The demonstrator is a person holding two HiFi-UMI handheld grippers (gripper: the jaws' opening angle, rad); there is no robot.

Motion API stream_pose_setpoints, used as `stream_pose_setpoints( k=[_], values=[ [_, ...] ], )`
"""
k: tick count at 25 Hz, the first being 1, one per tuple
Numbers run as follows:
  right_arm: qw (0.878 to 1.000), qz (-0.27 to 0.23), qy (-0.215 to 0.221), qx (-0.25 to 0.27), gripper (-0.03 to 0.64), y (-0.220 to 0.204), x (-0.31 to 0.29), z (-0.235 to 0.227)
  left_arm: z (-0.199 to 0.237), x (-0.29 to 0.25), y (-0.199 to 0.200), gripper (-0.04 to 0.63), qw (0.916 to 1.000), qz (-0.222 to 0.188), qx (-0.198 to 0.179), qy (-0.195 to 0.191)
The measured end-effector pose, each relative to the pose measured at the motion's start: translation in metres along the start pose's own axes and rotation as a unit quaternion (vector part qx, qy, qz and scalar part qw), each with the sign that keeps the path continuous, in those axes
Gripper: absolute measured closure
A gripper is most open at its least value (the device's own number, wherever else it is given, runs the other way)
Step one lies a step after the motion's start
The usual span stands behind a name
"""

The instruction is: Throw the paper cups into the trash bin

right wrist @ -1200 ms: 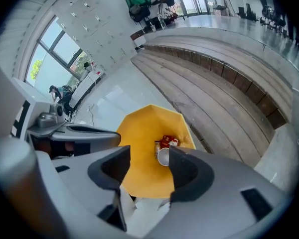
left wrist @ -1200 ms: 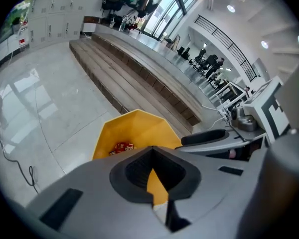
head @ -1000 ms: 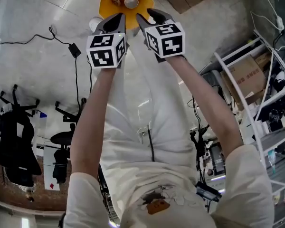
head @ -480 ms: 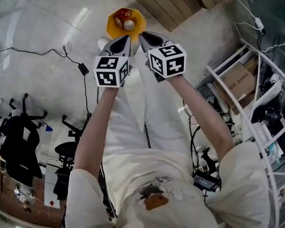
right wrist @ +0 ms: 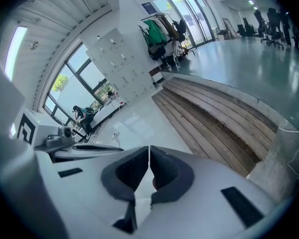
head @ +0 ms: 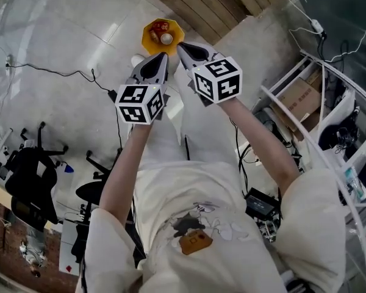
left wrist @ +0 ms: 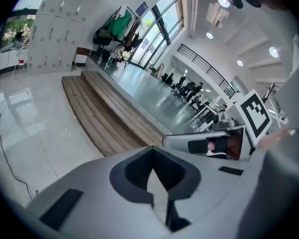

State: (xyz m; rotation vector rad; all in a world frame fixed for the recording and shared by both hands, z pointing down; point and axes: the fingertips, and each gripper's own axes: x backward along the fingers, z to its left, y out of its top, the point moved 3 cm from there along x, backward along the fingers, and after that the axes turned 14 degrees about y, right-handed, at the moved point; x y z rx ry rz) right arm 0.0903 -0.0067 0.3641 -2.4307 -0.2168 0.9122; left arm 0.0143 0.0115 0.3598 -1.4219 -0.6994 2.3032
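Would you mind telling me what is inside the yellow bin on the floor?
In the yellow bin, a white paper cup lies beside a red item and a brownish item. Anything beneath them is covered and cannot be seen.

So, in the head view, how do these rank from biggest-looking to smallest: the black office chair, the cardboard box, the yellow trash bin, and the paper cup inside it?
1. black office chair
2. cardboard box and yellow trash bin: about alike, no clear order
3. paper cup
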Motion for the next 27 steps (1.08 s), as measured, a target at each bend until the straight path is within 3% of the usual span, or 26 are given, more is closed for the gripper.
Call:
stream_pose_setpoints(
  k=[10, 18, 22, 27],
  values=[
    [0.998, -0.033, 0.035, 0.048, 0.609, 0.046, 0.085, 0.118, -0.032, 0.123, 0.068, 0.589, 0.9977, -0.06, 0.01, -0.029],
    [0.992, -0.036, 0.07, 0.096, 0.609, 0.056, 0.122, 0.197, -0.065, 0.224, 0.108, 0.589, 0.9865, -0.135, -0.079, -0.049],
    [0.99, -0.049, 0.086, 0.098, 0.609, 0.067, 0.139, 0.222, -0.082, 0.254, 0.118, 0.589, 0.9842, -0.147, -0.07, -0.07],
    [0.989, -0.045, 0.082, 0.116, 0.609, 0.079, 0.174, 0.231, -0.103, 0.265, 0.116, 0.589, 0.9851, -0.152, -0.029, -0.074]
  ],
)
